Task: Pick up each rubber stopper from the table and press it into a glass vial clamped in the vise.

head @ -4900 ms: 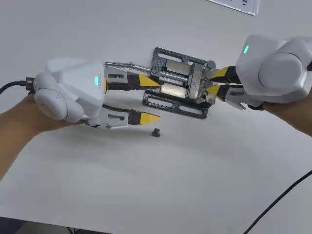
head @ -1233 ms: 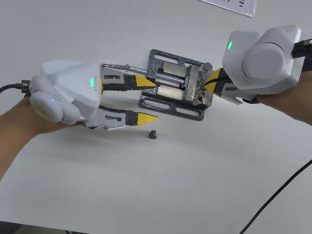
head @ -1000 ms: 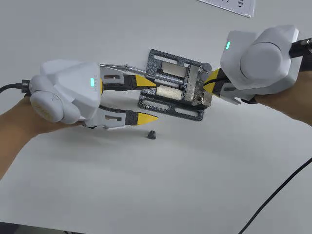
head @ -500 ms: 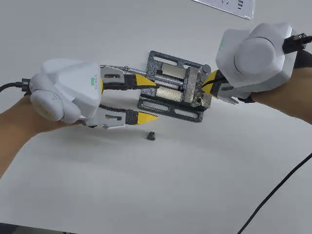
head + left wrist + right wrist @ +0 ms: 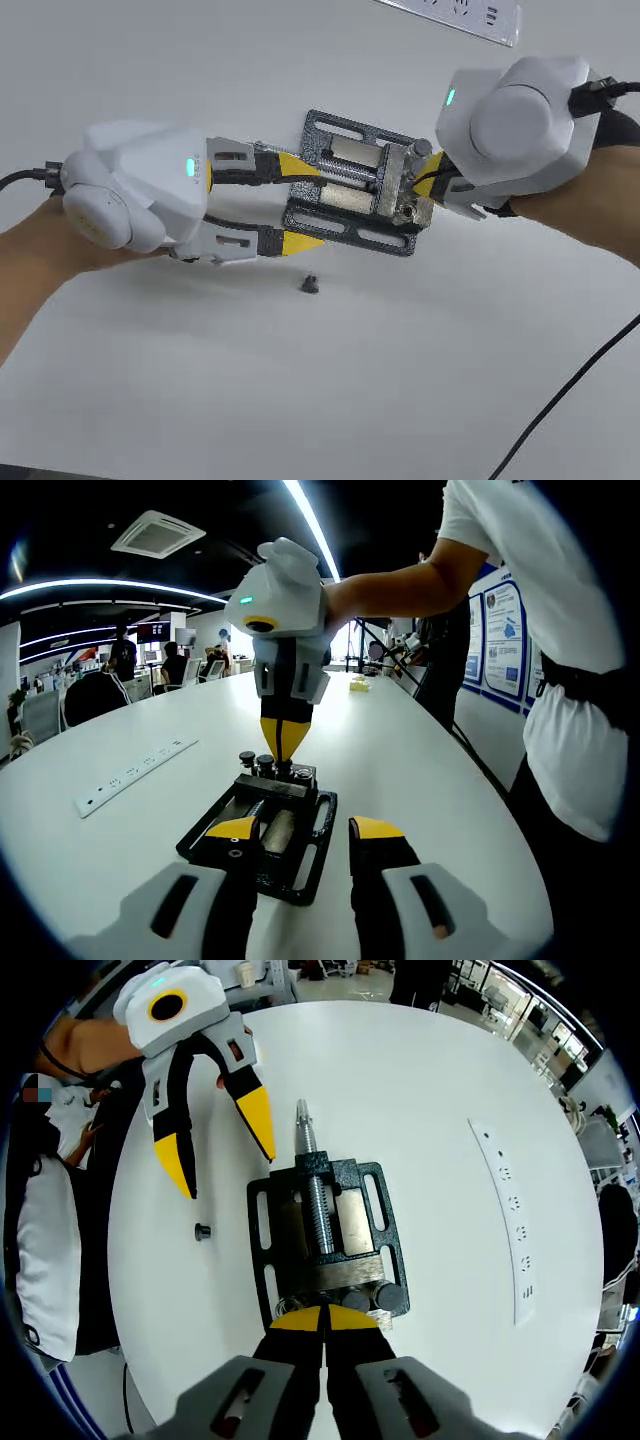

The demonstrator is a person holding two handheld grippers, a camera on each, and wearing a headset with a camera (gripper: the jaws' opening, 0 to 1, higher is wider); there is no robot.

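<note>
Since nearly five seconds back: right gripper (image 5: 428, 182) further in over right end of vise (image 5: 372, 236), jaws now pressed together where they stood apart; left gripper (image 5: 303, 203) in same place, spread wide across vise's left end, holding nothing. Reads as pressing a stopper down into a vial, or just done with it. Cannot tell whether anything is nipped under those shut tips, hidden in both head view and right gripper view. Clamped at right end of vise: glass vials (image 5: 386, 1296), at least two with dark stoppers already seated on top, just beside right gripper's tips; exact count too small to call. Still loose on white table (image 5: 300, 400): one rubber stopper (image 5: 310, 286), near side of vise, just beyond left gripper's near jaw, touching nothing. Probably the next pick, handiest for the open left gripper. Power strip (image 5: 450, 12) on far side, well apart.
</note>
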